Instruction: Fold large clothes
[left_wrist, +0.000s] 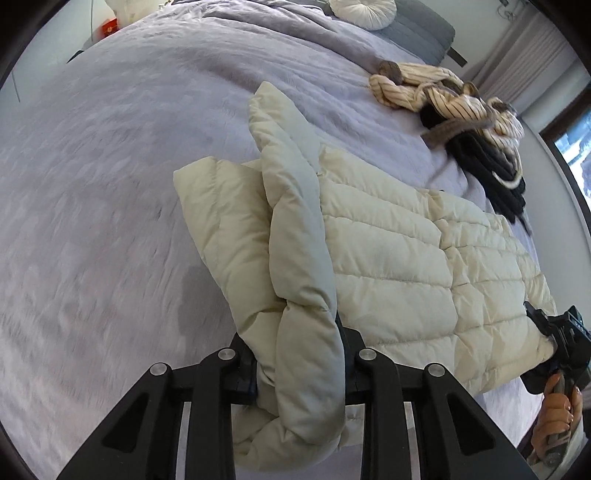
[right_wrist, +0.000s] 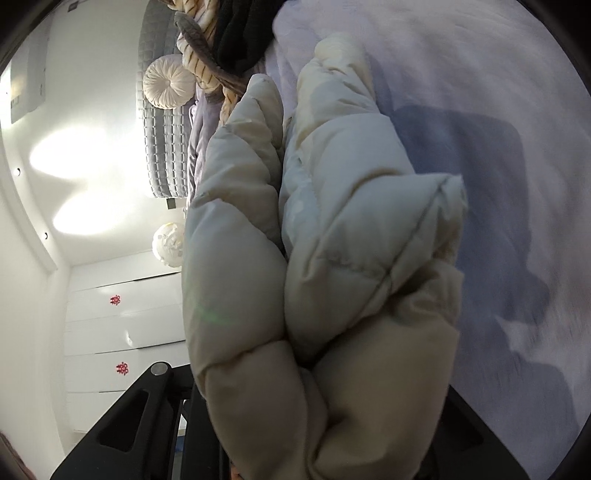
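Bed (left_wrist: 110, 166): your lavender bedspread lies ahead of and beneath both sets of fingers, and it carries everything.
Puffer jacket (left_wrist: 388, 240): the cream quilted jacket is spread between your two grips, most of it lying on the bed, with a thick folded edge bunched up at each end.
Risk, slipping: the padding is slick and springy, so I judge a bulky roll could squeeze out of either pinch if you lift or swing quickly.
Risk, uneven fold: if one hand leads, the layers may skew and the fold could puff open.
Risk, clutter: the striped and black clothes pile (left_wrist: 461, 110) sits well ahead of your fingers; a wide sweep could drag into it.
Left gripper (left_wrist: 299, 354): fingers held partly apart by a fat roll of jacket clamped between them.
Right gripper (right_wrist: 317, 424): fingertips hidden under fabric, but the jacket is bunched tight in its grasp.
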